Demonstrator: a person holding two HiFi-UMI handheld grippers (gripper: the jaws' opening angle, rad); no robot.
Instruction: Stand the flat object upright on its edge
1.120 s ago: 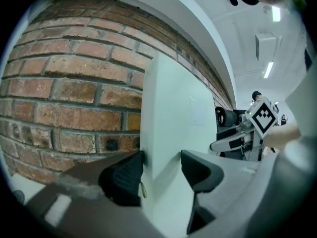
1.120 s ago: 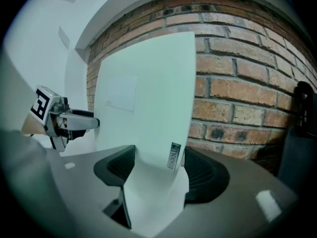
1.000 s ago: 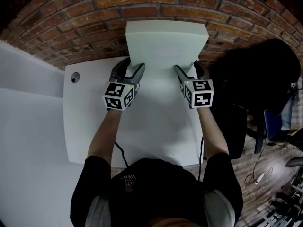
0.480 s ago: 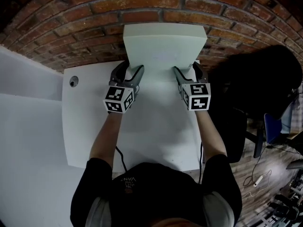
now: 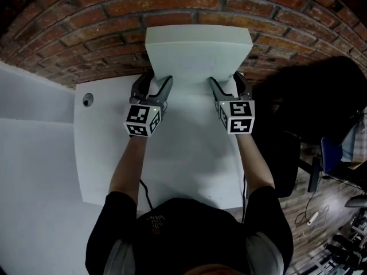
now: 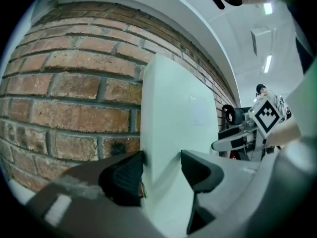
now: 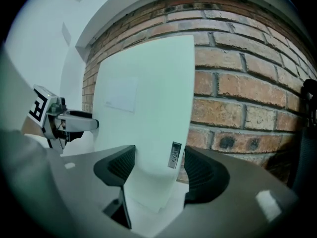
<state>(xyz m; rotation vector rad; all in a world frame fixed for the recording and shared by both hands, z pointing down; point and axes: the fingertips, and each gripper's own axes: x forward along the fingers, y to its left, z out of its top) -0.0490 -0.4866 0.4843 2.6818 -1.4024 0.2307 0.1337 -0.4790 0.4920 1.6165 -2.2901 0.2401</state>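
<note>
A flat white slab (image 5: 198,53) stands nearly upright at the far end of the white table (image 5: 189,148), close to the brick wall. My left gripper (image 5: 156,83) is shut on its lower left corner and my right gripper (image 5: 225,82) on its lower right corner. In the left gripper view the slab (image 6: 178,113) fills the gap of the left gripper (image 6: 162,172), with both dark pads against it. In the right gripper view the slab (image 7: 143,98), with a small port on its edge, sits in the right gripper (image 7: 158,170) in the same way. Its bottom edge is hidden behind the jaws.
The brick wall (image 5: 86,44) runs right behind the slab. A round hole (image 5: 87,100) sits in the table's far left corner. A white partition (image 5: 34,142) borders the left side, and a black chair (image 5: 309,102) stands to the right of the table.
Both grippers have edged a little toward the wall with the slab, which now stands slightly steeper. The grips look the same.
</note>
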